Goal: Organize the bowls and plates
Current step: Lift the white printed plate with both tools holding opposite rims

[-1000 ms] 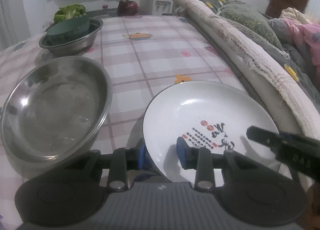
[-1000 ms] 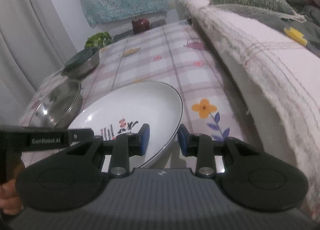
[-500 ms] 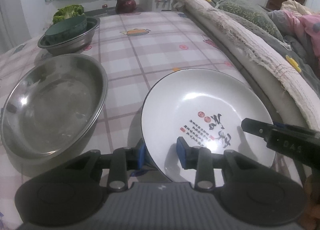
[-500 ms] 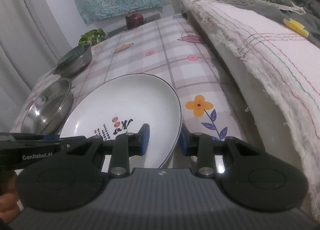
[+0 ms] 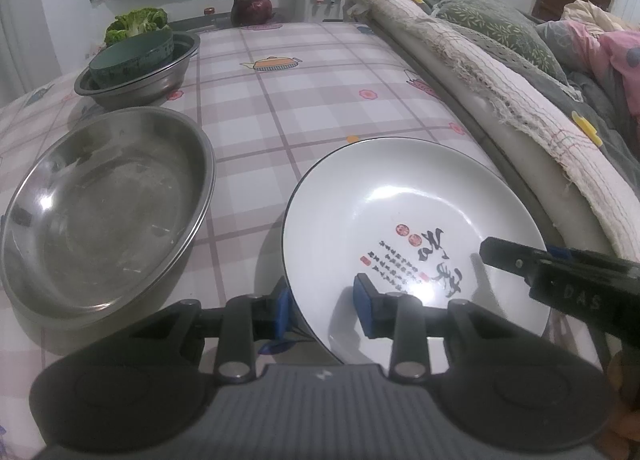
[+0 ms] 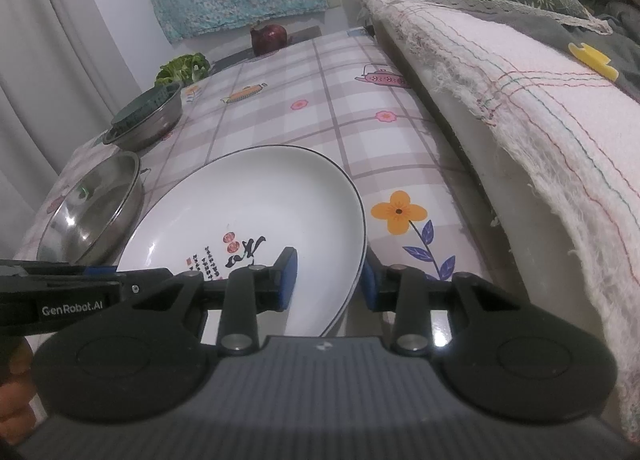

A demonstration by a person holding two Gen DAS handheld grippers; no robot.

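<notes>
Your left gripper (image 5: 322, 306) straddles the near-left rim of the white plate (image 5: 400, 212), one blue pad under the rim and one over the plate's inside; a gap shows around the rim, so whether the pads actually press on it you can't tell from here. Your right gripper (image 6: 328, 284) straddles the near-right rim of the same plate, jaws just been opening, rim between the pads with clear space on both sides, so no grip there. The plate sits on the checked tablecloth (image 5: 320, 100) near the table's right edge, empty except for printed black calligraphy and red seals. Just left of it, apart, is a wide steel basin (image 5: 100, 212), empty. Farther back on the left a smaller steel bowl (image 5: 160, 76) holds a dark green bowl (image 5: 132, 56) nested inside, tilted. Green leafy vegetable (image 5: 136, 22) lies behind that bowl, a dark red round thing (image 5: 252, 10) at the table's far end. A fringed blanket (image 6: 520, 92) runs along the right.
</notes>
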